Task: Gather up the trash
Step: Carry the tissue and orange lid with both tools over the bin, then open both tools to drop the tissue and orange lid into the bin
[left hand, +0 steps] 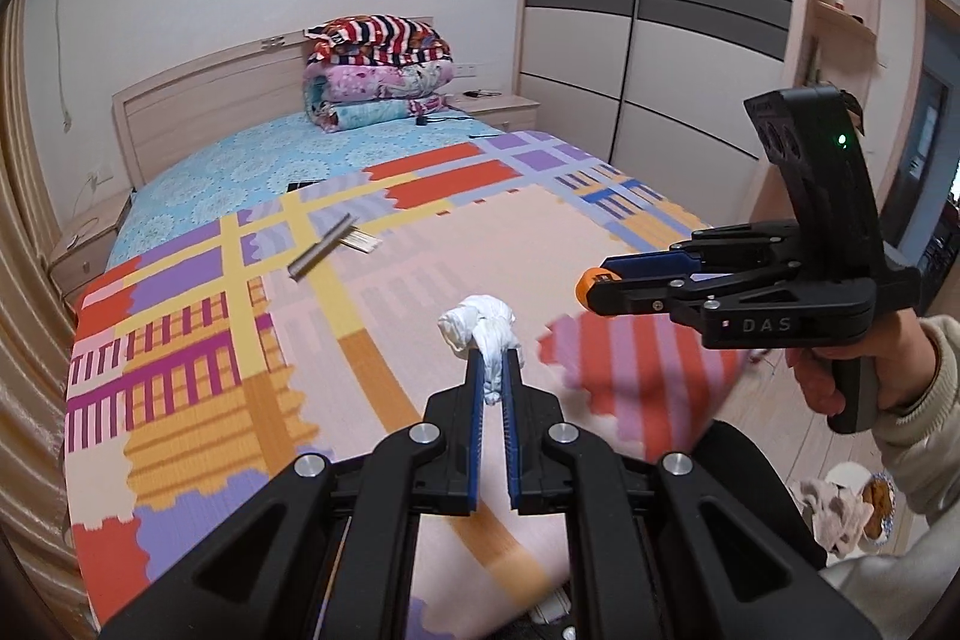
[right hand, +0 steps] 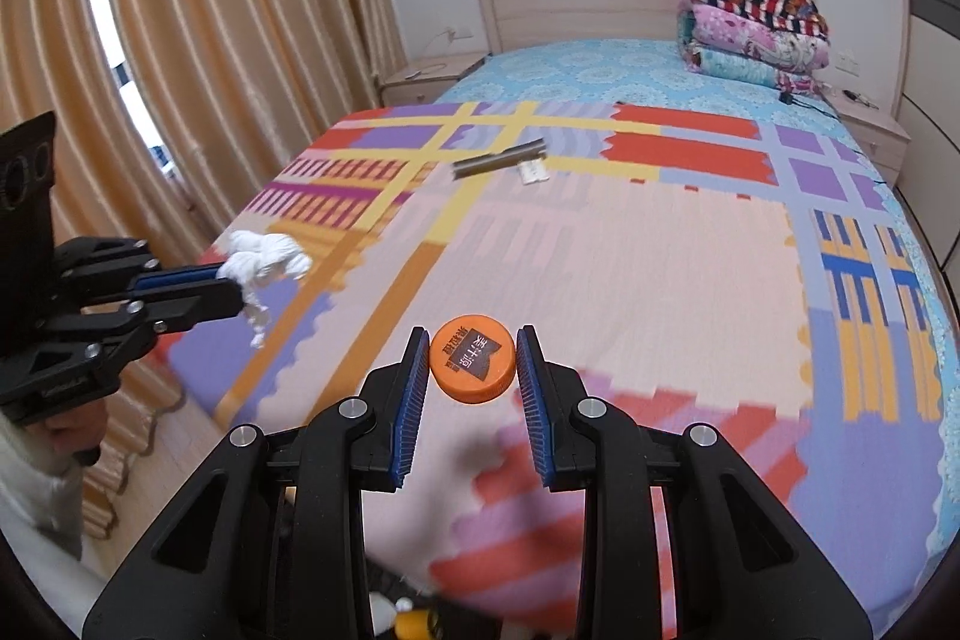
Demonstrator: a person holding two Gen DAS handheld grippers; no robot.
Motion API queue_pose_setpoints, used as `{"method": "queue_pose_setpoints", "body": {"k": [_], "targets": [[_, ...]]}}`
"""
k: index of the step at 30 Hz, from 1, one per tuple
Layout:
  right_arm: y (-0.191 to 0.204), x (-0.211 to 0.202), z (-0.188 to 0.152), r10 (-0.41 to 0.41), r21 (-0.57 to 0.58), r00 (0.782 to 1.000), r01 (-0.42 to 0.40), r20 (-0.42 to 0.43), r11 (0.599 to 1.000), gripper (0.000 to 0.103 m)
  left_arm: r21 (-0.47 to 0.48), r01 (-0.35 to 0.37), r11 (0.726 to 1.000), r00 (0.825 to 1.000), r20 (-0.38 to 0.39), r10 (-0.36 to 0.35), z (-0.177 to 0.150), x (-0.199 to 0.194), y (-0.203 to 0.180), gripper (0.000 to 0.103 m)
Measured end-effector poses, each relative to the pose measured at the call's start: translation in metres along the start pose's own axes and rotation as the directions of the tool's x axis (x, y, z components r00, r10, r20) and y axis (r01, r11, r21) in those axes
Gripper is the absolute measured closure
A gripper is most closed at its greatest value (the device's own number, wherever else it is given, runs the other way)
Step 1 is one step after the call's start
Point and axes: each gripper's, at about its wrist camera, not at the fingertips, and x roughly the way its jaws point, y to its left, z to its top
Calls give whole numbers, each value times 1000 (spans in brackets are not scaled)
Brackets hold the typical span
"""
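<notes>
While the left gripper (left hand: pixel 493 361) pinches a white crumpled tissue (left hand: pixel 480 325) up over the bed (right hand: pixel 660 250), the right gripper (right hand: pixel 473 370) squeezes an orange bottle cap (right hand: pixel 473 366). Both bits are picked up. A gray strip (right hand: pixel 498 158) and a small paper (right hand: pixel 533 172) still lie on the blanket.

Left claw (left hand: pixel 493 358): blue pads nearly together, clamped on a crumpled white tissue (left hand: pixel 480 328) that bulges past the tips. Claw pitched downward over the bed (left hand: pixel 600 244).

Right claw (right hand: pixel 473 361): pads pressed on either side of an orange bottle cap (right hand: pixel 473 359), printed top facing the camera; also pitched downward.

In the left wrist view the right claw lies roughly level, tips pointing left, the right hand (left hand: pixel 840 376) wrapped around its grip, a pale sleeve cuff at the wrist.

Both claws side by side, apart.
</notes>
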Motion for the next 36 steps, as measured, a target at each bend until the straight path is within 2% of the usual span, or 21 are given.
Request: {"method": "queue_pose_setpoints", "body": {"k": [10, 19, 23, 28, 34, 36], "targets": [[36, -31, -38, 76, -62, 997, -77, -27, 995, 73, 5, 39, 999, 999, -32, -39, -41, -18, -23, 97], [66, -28, -75, 89, -106, 992, -99, -90, 989, 73, 35, 113, 993, 982, -158, -106, -92, -8, -47, 97], [72, -26, -95, 96, -108, 989, -109, -112, 988, 73, 18, 149, 989, 965, -220, -142, -115, 4, -54, 97], [68, -8, -124, 89, -79, 977, -106, -193, 991, 73, -7, 170, 985, 944, -284, -165, -140, 24, -58, 97], [64, 19, -157, 87, -48, 950, -106, -300, 993, 73, -25, 182, 983, 911, -372, -179, -171, 52, -64, 97], [61, 31, -166, 94, -31, 937, -111, -335, 993, 73, -22, 168, 985, 897, -411, -163, -182, 65, -65, 97]]}}
